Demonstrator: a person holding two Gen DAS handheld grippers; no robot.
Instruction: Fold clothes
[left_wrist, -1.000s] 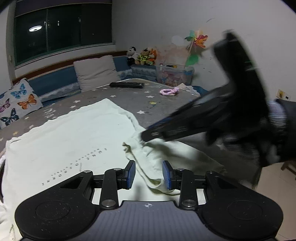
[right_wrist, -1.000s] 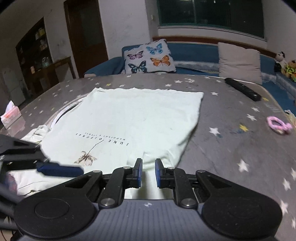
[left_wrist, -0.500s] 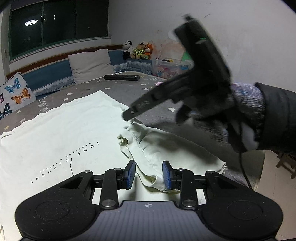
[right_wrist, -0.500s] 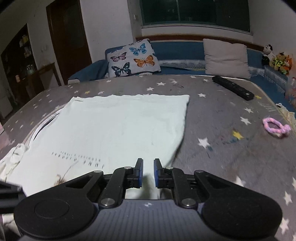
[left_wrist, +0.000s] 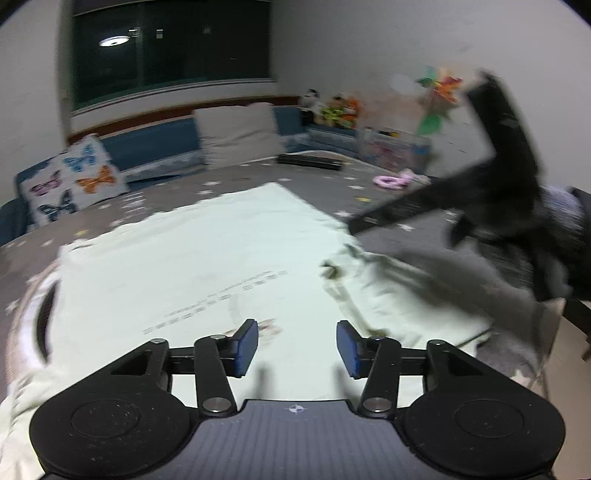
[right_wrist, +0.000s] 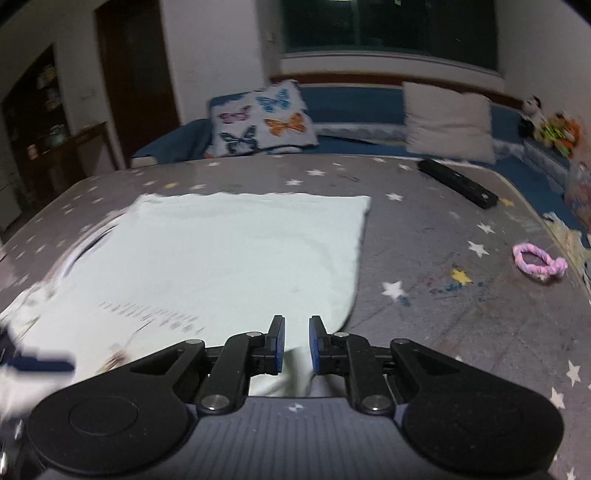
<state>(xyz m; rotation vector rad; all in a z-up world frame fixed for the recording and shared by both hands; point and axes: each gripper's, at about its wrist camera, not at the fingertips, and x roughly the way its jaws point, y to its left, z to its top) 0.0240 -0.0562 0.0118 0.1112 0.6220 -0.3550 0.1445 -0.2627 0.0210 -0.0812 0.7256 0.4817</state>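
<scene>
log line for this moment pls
task: fold clothes | left claw: open, empty, above shirt | right claw: nearly closed, shirt edge between pads

This is looking like a lived-in home bedroom or playroom at night. A wide grey bed cover (right_wrist: 443, 258) printed with stars is stretching across the room, and a butterfly-print pillow (right_wrist: 264, 118) and a plain beige cushion (right_wrist: 447, 122) are leaning against a blue padded surround (right_wrist: 351, 101). Stuffed toys (right_wrist: 550, 123) are sitting in the far corner, and a pink braided ring (right_wrist: 537, 262) and a long black remote-like bar (right_wrist: 456, 182) are lying on the cover. A dark window (left_wrist: 170, 51) is reflecting a ceiling lamp, a paper pinwheel (left_wrist: 439, 92) is hanging on the wall, and wooden shelves (right_wrist: 40, 122) are standing beside a dark door (right_wrist: 129, 85).
</scene>
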